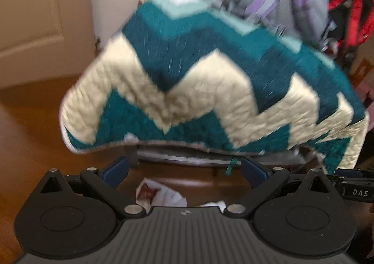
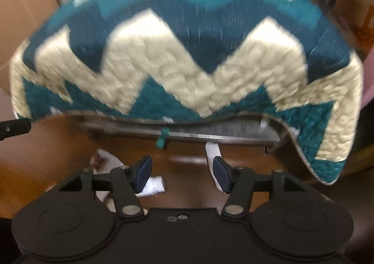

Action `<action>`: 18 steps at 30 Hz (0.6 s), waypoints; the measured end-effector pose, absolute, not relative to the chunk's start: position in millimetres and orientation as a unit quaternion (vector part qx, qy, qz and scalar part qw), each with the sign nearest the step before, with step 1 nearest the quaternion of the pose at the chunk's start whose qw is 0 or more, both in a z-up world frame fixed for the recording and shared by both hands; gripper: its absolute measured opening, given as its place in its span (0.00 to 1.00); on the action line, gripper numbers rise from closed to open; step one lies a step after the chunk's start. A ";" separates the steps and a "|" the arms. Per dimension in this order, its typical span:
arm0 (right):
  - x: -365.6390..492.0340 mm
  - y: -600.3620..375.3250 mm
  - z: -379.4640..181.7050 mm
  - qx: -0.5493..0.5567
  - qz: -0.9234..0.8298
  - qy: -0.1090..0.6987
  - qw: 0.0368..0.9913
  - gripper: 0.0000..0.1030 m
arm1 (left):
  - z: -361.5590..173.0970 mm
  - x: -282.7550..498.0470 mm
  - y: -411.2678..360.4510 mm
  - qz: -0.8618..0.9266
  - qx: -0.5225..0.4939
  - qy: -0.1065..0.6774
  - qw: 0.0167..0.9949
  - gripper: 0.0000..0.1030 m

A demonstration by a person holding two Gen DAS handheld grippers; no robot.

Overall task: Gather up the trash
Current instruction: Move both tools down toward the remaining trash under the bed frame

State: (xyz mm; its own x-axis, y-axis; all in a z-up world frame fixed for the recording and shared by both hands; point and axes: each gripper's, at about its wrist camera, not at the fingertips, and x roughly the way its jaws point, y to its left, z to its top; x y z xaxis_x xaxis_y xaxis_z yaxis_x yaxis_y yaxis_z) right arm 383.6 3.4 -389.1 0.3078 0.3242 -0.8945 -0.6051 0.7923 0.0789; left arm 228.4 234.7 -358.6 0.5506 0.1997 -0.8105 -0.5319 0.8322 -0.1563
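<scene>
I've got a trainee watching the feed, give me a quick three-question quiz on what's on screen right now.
1. True or false: the right gripper is shut on a piece of trash.
2. Which pattern does the quilt over the furniture show? A) dots B) zigzag C) plain
3. Fill in: the crumpled wrapper lies on the wooden ____ between the left gripper's fingers.

Key: 1 false, its jaws stand open and empty; 2 B; 3 floor.
</scene>
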 end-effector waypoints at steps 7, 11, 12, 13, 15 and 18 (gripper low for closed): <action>415.8 6.6 -464.7 -0.195 0.285 0.551 0.760 0.55 | -441.8 253.8 264.6 0.230 -0.223 0.499 0.805 1.00; 426.0 11.9 -502.2 -0.226 0.295 0.563 0.738 0.55 | -484.3 261.0 277.8 0.234 -0.241 0.526 0.781 0.99; 428.5 12.9 -510.8 -0.231 0.298 0.566 0.734 0.55 | -495.8 263.0 280.6 0.232 -0.248 0.536 0.773 0.99; 431.3 14.7 -519.1 -0.233 0.300 0.569 0.730 0.55 | -507.1 265.6 283.6 0.230 -0.255 0.543 0.767 0.99; 437.1 16.7 -535.6 -0.233 0.302 0.576 0.723 0.55 | -525.4 268.4 291.0 0.230 -0.267 0.551 0.757 0.99; 445.8 17.8 -557.1 -0.229 0.293 0.584 0.721 0.55 | -551.8 273.3 301.7 0.228 -0.279 0.563 0.744 1.00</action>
